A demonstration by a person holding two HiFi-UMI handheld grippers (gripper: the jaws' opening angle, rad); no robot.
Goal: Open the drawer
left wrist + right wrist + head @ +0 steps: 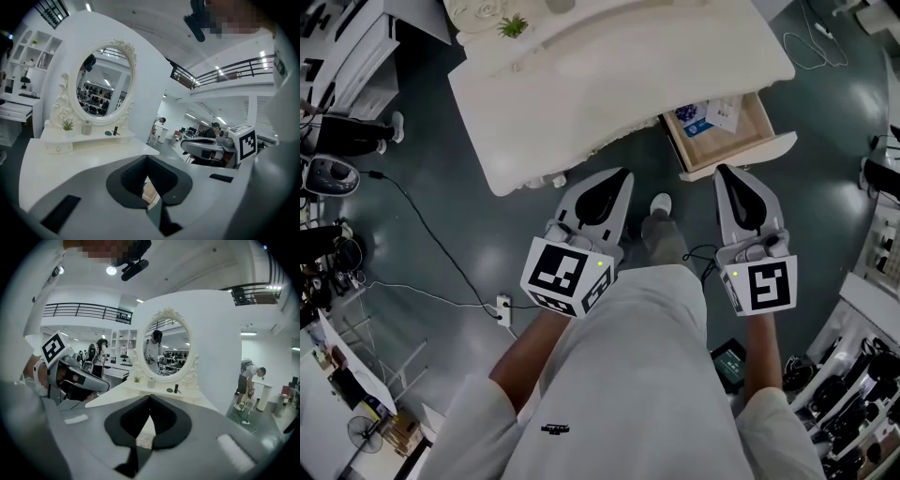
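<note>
Drawer (739,142) beyond right hand-held gripper (727,178)

Large lab-like hall: mezzanine railing (234,70), wall shelves (35,51), floor cables (431,246), staged vanity table (581,84).

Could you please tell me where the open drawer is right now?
In the head view, the drawer juts open from the right end of the white dressing table, just beyond the right hand-held gripper.

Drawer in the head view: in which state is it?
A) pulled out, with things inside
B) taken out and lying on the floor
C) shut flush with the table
A: the drawer stands pulled out from the white dressing table, with small packets lying inside.
</note>
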